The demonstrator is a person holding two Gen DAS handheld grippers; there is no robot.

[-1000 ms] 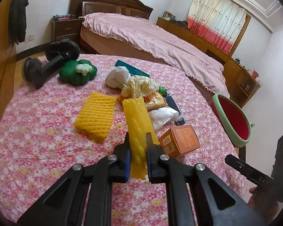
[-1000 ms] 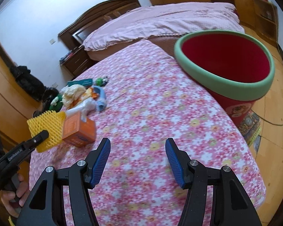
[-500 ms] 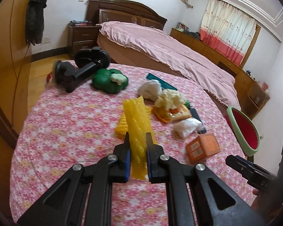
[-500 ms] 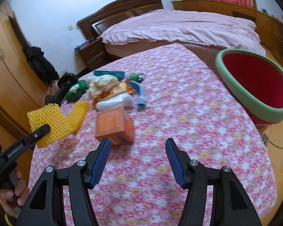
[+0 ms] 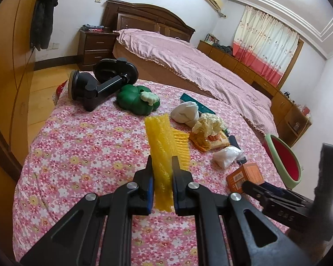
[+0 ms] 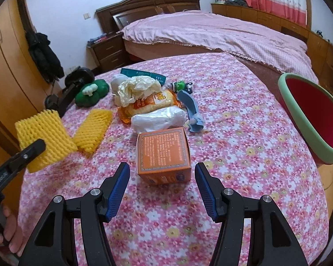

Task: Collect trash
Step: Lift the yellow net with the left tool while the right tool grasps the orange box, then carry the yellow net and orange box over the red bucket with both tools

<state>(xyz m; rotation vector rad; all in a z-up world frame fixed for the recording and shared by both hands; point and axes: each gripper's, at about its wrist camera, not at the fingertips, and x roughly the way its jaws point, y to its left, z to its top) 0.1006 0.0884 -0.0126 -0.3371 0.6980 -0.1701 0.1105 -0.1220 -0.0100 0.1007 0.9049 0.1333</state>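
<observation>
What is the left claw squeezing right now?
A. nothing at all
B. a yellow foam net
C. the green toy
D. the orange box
B: the left claw is shut on a yellow foam net lifted off the table, while the orange box sits untouched in front of the open right claw and the green toy lies farther back.

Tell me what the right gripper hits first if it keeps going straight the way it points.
Most likely the orange box: it sits dead ahead of the open right gripper, roughly centred between the jaws, though depth is unclear.
</observation>
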